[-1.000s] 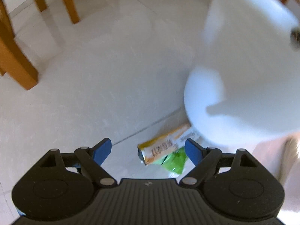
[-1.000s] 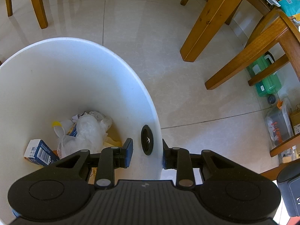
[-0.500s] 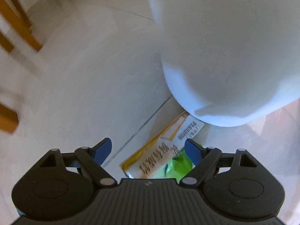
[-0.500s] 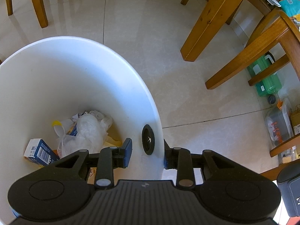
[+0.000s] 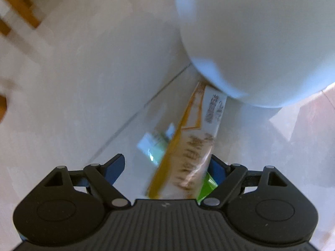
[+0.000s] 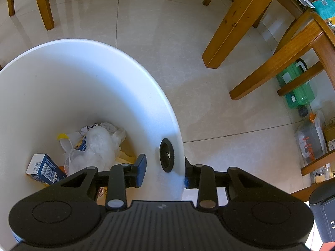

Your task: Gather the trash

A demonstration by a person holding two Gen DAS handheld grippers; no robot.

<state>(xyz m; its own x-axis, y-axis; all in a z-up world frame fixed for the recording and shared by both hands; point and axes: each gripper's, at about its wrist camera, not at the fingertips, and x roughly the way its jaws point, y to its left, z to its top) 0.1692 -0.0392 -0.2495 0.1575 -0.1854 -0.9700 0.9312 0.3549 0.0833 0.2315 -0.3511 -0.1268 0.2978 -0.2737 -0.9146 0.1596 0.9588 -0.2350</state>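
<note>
2 grippers | left spread wide, wrapper lengthwise between fingers | right opening astride bin wall

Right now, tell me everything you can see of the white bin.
The white bin is a round, smooth, plastic-looking tub, open-topped, on the tiled floor. A black grommet sits in its wall near the rim. Inside lie a blue carton and crumpled plastic bags. The right gripper straddles its wall, jaws opening. A wrapper lies at its base.

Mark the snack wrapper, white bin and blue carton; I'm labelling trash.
snack wrapper point(image 5: 188, 156): left wrist view, printed face.
white bin point(image 6: 117, 56): right wrist view, far rim.
blue carton point(image 6: 45, 168): right wrist view, barcode side.
</note>
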